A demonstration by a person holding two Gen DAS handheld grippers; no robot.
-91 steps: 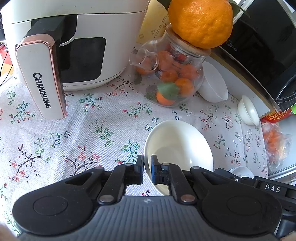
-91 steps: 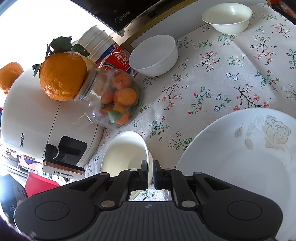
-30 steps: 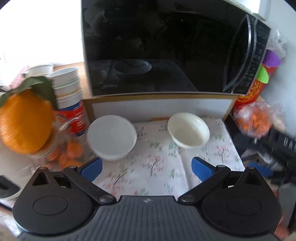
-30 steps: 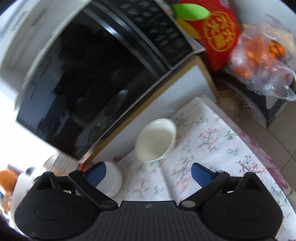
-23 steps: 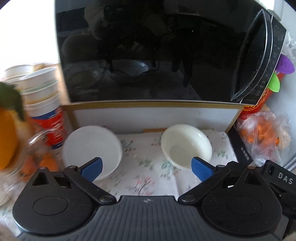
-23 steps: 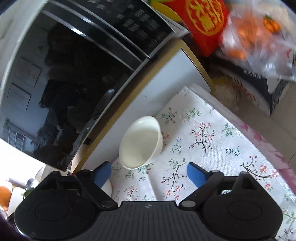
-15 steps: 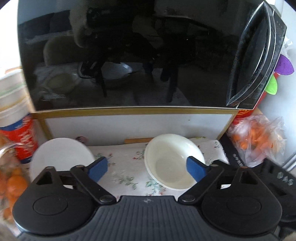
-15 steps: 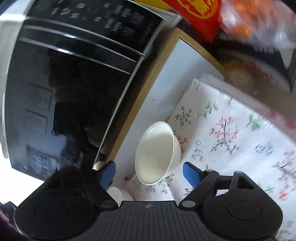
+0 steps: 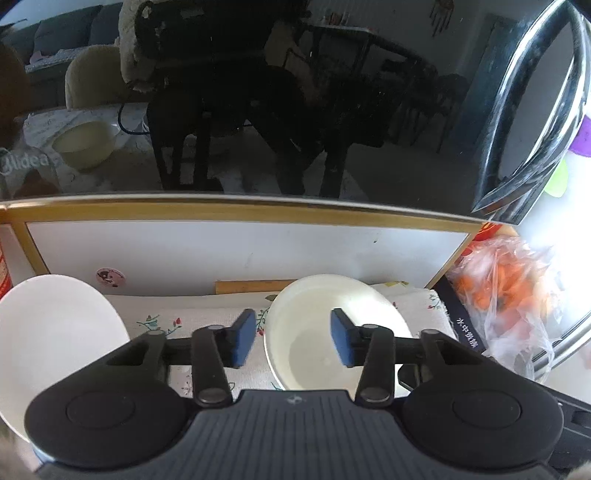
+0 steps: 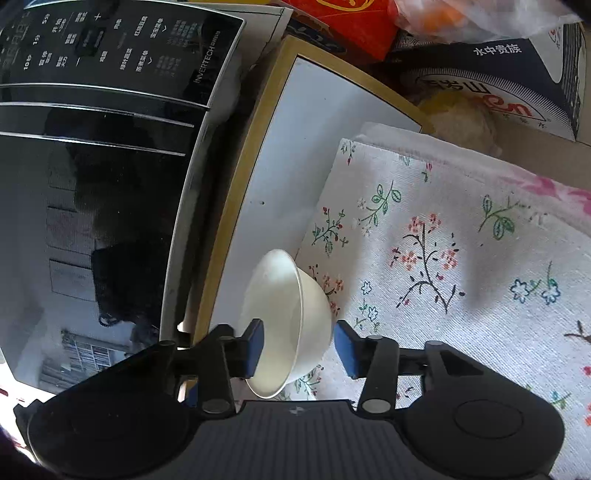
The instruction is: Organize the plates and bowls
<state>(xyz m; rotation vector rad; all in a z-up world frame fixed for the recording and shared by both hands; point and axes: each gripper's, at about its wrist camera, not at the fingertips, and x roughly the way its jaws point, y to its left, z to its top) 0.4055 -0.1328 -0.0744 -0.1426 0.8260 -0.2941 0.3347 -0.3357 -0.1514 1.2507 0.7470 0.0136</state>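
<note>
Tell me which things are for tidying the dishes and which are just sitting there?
For the job: cream bowl, white bowl, left tongs, right tongs.

Just sitting there: microwave, bag of oranges, flowery cloth, red box.

My tool (image 9: 293,341): matt black plastic w/ blue rubbery pads (image 9: 244,338). Bowl (image 9: 334,332): glossy cream ceramic, smooth. 2nd bowl (image 9: 55,332): matt white outside. Cloth (image 10: 461,258): woven, rough, floral print. Microwave (image 9: 295,92) door: mirror-gloss black glass, chrome handle (image 9: 532,110). Bag (image 9: 513,302): thin clear crinkly plastic. Board (image 9: 240,251): smooth white, gold-look trim.
</note>
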